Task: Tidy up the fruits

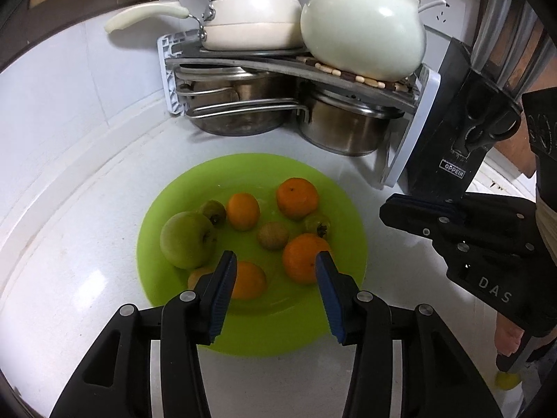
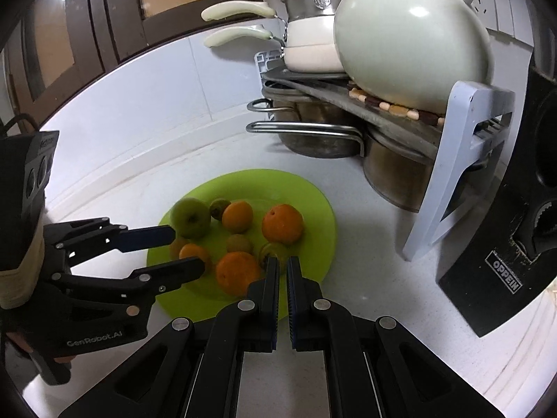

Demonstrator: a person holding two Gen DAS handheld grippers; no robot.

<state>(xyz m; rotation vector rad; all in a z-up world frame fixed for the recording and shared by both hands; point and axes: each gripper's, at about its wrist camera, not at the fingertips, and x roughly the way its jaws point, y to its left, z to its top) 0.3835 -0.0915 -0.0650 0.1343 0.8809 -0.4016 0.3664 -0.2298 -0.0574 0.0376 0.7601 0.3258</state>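
Note:
A lime green plate (image 1: pixel 195 320) (image 2: pixel 313 216) lies on the white counter and holds several oranges, a green apple (image 1: pixel 186 240) (image 2: pixel 189 217), a brown kiwi (image 1: pixel 273 236) (image 2: pixel 238 244) and small dark-stemmed fruits. My left gripper (image 1: pixel 275 261) (image 2: pixel 188 249) is open and empty over the near part of the plate, with an orange (image 1: pixel 249 280) behind its left finger and another orange (image 1: pixel 303 257) behind its right finger. My right gripper (image 2: pixel 282 261) (image 1: pixel 417 209) is shut and empty, at the plate's right near edge beside an orange (image 2: pixel 236 273).
A corner rack (image 1: pixel 285 62) (image 2: pixel 452 160) behind the plate carries a white ceramic pot (image 1: pixel 362 24) (image 2: pixel 410 35), stacked white pans and steel pots below. A black knife block (image 1: pixel 452 139) (image 2: pixel 501 261) stands to the right. A yellow fruit (image 1: pixel 506 379) lies at lower right.

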